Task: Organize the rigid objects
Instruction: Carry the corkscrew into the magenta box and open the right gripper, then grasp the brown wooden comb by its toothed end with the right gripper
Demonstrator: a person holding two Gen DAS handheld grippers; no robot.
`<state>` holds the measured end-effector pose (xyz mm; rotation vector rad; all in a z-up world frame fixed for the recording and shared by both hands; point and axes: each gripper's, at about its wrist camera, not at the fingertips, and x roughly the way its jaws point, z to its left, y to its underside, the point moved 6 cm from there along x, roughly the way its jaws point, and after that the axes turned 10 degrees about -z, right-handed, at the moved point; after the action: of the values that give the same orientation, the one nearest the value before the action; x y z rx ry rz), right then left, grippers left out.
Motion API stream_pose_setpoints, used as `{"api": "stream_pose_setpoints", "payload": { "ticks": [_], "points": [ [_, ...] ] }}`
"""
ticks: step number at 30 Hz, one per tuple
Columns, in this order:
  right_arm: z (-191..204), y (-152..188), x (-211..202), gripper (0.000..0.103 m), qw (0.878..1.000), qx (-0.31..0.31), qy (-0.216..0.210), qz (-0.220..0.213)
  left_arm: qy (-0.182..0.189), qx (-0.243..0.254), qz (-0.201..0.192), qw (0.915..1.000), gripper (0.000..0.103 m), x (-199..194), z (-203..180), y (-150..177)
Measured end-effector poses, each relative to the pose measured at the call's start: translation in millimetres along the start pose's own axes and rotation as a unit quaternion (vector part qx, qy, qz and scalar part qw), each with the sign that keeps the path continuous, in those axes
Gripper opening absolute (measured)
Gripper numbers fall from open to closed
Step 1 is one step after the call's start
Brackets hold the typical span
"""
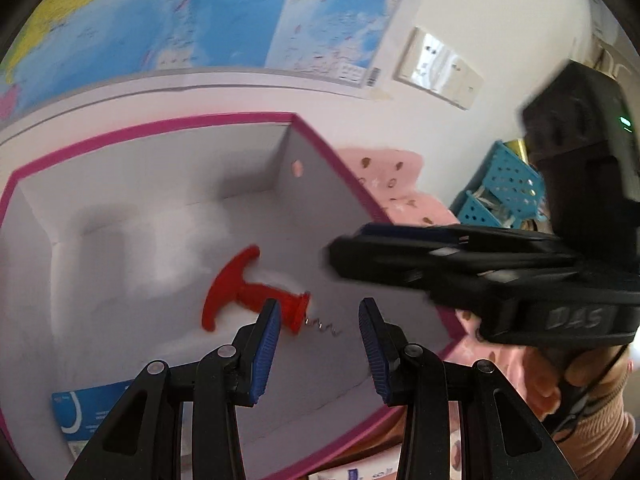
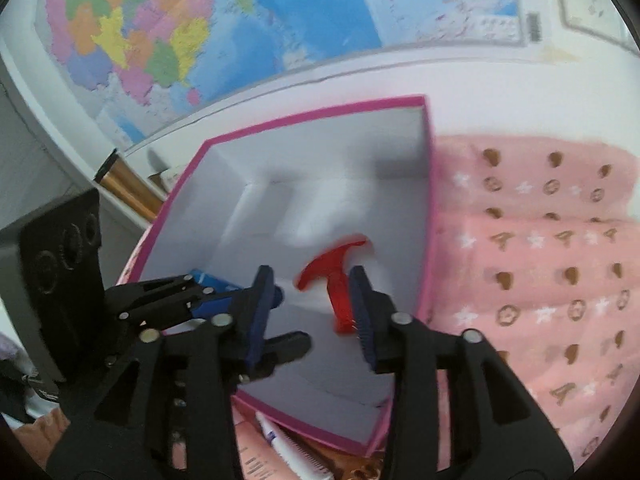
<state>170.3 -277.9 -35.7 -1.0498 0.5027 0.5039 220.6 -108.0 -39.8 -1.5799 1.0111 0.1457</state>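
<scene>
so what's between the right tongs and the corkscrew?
Nothing. The left wrist view shows only the bare white inside of the box between the right tongs and the corkscrew.

Our grippers (image 1: 318, 354) are black plastic with ribbed blue pads (image 1: 266, 354), silver pivot screws, embossed "DAS" lettering and a green indicator light (image 1: 625, 122).

1. A large, brightly coloured wall map (image 2: 168, 40) fills the upper part of both views, its blue seas running towards the upper right.
2. A white wall (image 1: 480, 8) carries a pale switch plate (image 1: 438, 66) at upper right of the left wrist view.
3. A pink patterned cloth (image 2: 540, 248) covers the surface at right.
4. A blue perforated basket (image 1: 504, 188) stands at right.
</scene>
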Motion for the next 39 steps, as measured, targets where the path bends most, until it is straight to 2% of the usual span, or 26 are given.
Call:
{"api": "stream_pose_setpoints", "payload": {
  "ticks": [3, 8, 13, 17, 21, 26, 33, 39],
  "points": [
    [0, -2, -13, 0.044, 1.000, 0.001, -0.002, -0.020, -0.004, 0.002, -0.008, 1.0000, 0.040, -6, 3, 0],
    [4, 10, -37, 0.046, 0.999, -0.004, -0.018, -0.041, -0.009, 0.019, -0.043, 0.9988, 0.042, -34, -1, 3],
    [11, 32, -65, 0.046, 0.998, -0.015, -0.037, -0.056, -0.004, 0.055, -0.081, 0.9951, 0.044, -71, -15, 14],
    [11, 60, -80, 0.046, 0.997, -0.018, -0.046, -0.054, 0.004, 0.087, -0.086, 0.9924, 0.046, -87, -30, 31],
    [5, 88, -77, 0.046, 0.999, -0.019, -0.025, -0.035, 0.009, 0.110, -0.062, 0.9919, 0.047, -83, -41, 60],
    [-15, 125, -65, 0.046, 1.000, 0.010, -0.010, 0.003, 0.008, 0.090, -0.009, 0.9959, 0.047, -57, -36, 94],
    [-41, 151, -55, 0.046, 0.998, 0.061, -0.002, 0.018, -0.006, 0.054, 0.009, 0.9985, 0.047, -40, -17, 95],
    [-44, 156, -45, 0.046, 0.997, 0.068, -0.006, 0.021, -0.006, 0.046, 0.026, 0.9986, 0.047, -27, -17, 103]
  ]
}}
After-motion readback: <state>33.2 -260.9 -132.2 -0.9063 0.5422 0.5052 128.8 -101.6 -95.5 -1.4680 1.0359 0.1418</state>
